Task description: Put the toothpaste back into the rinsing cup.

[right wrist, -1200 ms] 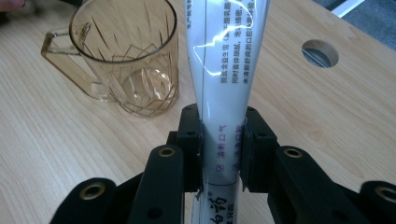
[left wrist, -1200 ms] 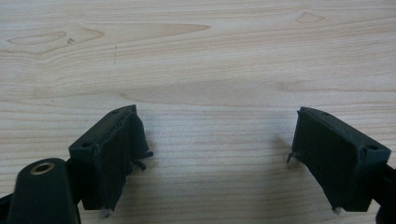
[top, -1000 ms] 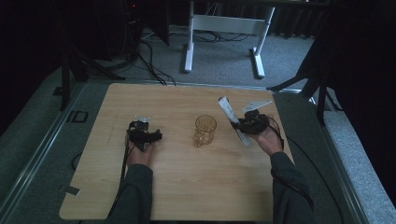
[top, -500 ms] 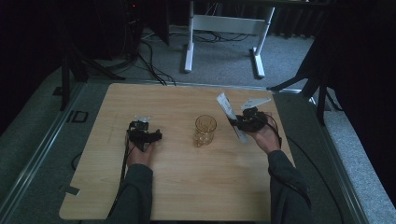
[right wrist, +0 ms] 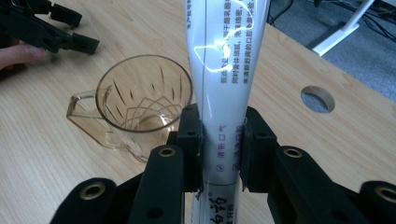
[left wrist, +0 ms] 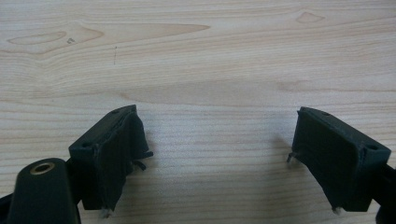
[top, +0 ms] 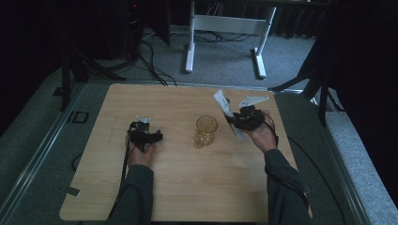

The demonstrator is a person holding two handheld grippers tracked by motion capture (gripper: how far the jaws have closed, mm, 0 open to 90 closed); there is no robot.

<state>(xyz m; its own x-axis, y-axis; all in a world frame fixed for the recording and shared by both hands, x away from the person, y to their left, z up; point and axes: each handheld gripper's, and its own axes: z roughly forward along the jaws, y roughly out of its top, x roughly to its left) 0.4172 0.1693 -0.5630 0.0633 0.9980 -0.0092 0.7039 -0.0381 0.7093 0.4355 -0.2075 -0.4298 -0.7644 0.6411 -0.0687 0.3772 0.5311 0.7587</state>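
Right gripper (right wrist: 219,149) clamps a white tube (right wrist: 224,79) beside the glass mug (right wrist: 140,102) — left gripper (left wrist: 215,154) gapes empty.

My worktop (top: 187,187) is pale wood, with brown grain lines and a few darker knots. The cup (top: 206,131) is clear amber glass, cut with a diamond pattern. The tube (right wrist: 224,70) is glossy white, with fine black print, a thin black line down it and small purple marks lower down. Both my hand-held grippers, left (left wrist: 212,158) and right (right wrist: 222,154), are matt black with brass-coloured rivets. The floor (top: 225,61) is grey carpet.
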